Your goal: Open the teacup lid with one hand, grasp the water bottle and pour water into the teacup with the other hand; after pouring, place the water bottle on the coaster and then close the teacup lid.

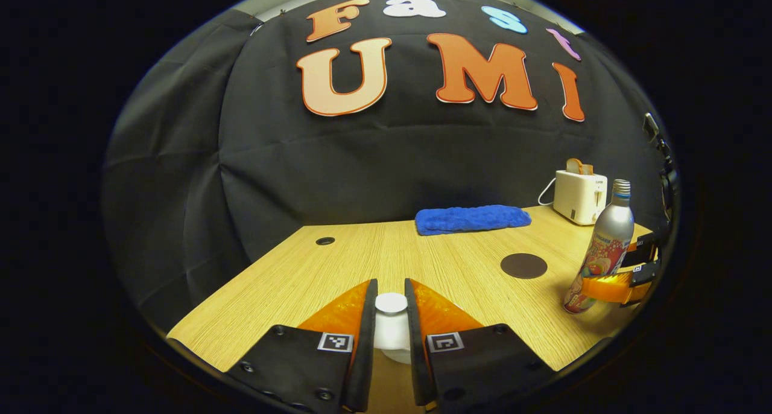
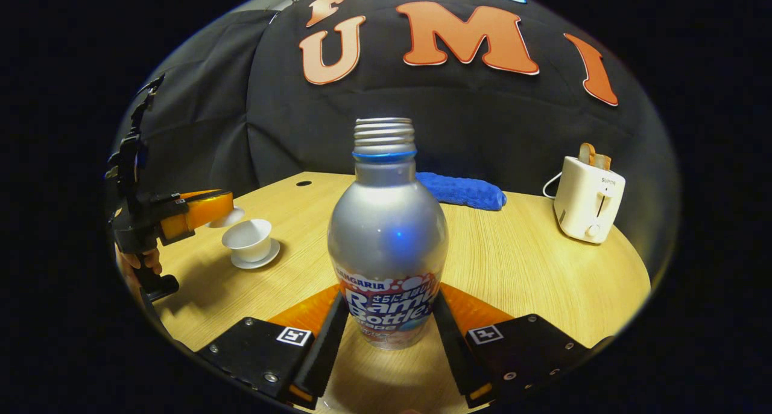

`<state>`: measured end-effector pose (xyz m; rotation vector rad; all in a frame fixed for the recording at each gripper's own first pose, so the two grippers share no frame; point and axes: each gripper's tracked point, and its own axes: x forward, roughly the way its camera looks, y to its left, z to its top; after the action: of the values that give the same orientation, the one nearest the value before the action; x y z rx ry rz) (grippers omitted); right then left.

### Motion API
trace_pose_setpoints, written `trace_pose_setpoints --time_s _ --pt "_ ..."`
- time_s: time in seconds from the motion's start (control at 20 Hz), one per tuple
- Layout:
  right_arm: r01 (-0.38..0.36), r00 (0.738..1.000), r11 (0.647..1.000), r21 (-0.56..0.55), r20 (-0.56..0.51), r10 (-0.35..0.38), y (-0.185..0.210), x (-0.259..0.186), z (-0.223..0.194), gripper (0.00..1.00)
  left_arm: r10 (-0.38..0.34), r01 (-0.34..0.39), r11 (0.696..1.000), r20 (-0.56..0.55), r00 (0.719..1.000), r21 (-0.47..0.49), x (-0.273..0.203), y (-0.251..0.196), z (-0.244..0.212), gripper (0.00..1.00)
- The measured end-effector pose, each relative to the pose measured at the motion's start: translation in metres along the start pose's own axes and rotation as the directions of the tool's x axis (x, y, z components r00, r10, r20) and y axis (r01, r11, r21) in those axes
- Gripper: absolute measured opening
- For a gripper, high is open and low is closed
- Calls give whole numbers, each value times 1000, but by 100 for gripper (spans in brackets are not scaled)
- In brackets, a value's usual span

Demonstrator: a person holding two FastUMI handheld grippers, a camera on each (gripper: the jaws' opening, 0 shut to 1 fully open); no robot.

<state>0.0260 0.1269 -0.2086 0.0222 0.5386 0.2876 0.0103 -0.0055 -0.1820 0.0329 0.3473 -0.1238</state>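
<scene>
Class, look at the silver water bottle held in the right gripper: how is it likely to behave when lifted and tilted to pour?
The water bottle looks like smooth metal, so it may slip between the fingers of the right gripper. It is tall with a narrow base, so probably tippy when set down. Its neck is uncapped, so tilting would likely spill.

**Two hand-held grippers: black plates, screws, square markers**

Near the bottom of the left gripper view, the left gripper (image 1: 391, 285): two flat black base plates (image 1: 289, 366), dotted with small round screws (image 1: 278, 329) and tagged at each inner corner with a square black-and-white marker (image 1: 335, 341). Two long wedge-shaped fingers (image 1: 344, 308), tapering toward the far side.

Same build on the right gripper (image 2: 391, 298) in the right gripper view: black plates, silver-headed screws, one square marker per side.

Far left in that view, seen side-on: a dark angular frame behind the fingers, a thin black bracket (image 2: 136, 136) rising above, a stubby black handle (image 2: 154, 284) below, with a hand (image 2: 140, 263) at it.
</scene>
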Motion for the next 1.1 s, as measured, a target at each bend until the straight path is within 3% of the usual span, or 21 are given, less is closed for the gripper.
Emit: trace_pose_setpoints --time_s 0.45,0.5,0.55,0.9,1.1 --pt "78 997 960 -269 4 -80 -13 -1 37 79 51 -51 998 -3 999 -31 -12 34 -5 30" --pt "84 996 952 -294 4 -87 -14 -1 42 79 62 -62 998 -2 998 -34 -14 40 -4 26" --pt "90 996 942 -324 6 -94 -15 0 47 79 68 -68 997 -4 998 -35 -16 46 -5 30" --pt "122 992 845 -521 42 -118 -17 4 86 79 117 -117 992 -6 993 -39 -29 79 -8 30" --pt "138 990 744 -654 90 -105 0 9 110 79 137 -137 989 -2 991 -47 -39 93 -8 27"
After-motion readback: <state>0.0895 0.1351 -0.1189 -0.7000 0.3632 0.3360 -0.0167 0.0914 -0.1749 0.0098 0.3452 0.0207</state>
